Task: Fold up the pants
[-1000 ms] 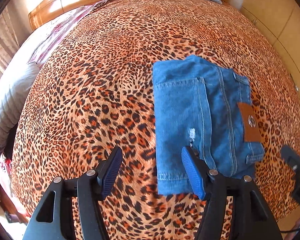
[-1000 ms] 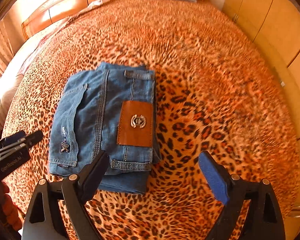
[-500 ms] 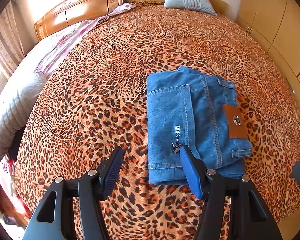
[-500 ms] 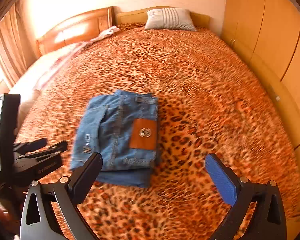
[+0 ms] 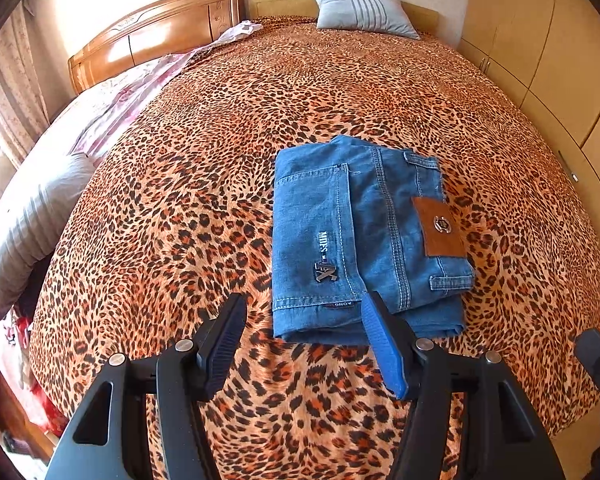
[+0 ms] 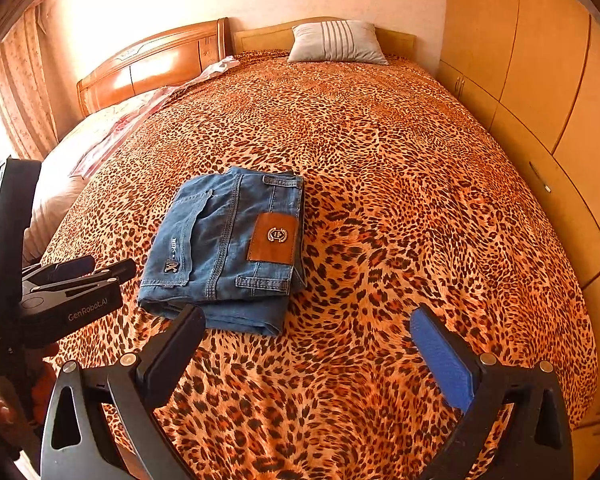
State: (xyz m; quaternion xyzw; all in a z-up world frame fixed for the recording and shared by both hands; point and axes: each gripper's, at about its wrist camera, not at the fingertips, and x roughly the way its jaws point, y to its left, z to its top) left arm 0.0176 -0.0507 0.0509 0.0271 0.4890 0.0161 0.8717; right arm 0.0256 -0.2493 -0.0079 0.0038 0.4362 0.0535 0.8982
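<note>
Left wrist view: the left gripper (image 5: 302,326) hangs above the leopard-print bedspread (image 5: 204,168), its jaws partly apart with nothing between them but air; its blue pad overlaps the near edge of the pants only by line of sight
Right wrist view: the right gripper (image 6: 304,332) has its jaws spread wide and grips nothing; only bedspread shows between the fingers
Pants: blue denim pants (image 5: 364,240) lie folded into a compact rectangle on the bedspread, flat, in the near half of the bed
Pants, right view: the same pants (image 6: 224,248) sit left of centre, just beyond the right gripper's left finger, not touched by it
Patch: a brown leather patch (image 5: 439,226) with a metal emblem faces up on the waistband side of the fold
Pocket: a back pocket with a small metal logo (image 5: 325,271) and white lettering lies on top, toward the left gripper's side
Contact: neither tool touches the denim
Other gripper: the left gripper's black body (image 6: 72,284), printed with a brand name, shows at the left edge of the right view, beside the pants
Pillow: a grey striped pillow (image 5: 364,14) rests at the head of the bed, well apart from the pants
Headboard: a wooden headboard (image 5: 160,36) stands at the far left
Wardrobe: light wooden wardrobe doors (image 6: 540,60) run along the right side
</note>
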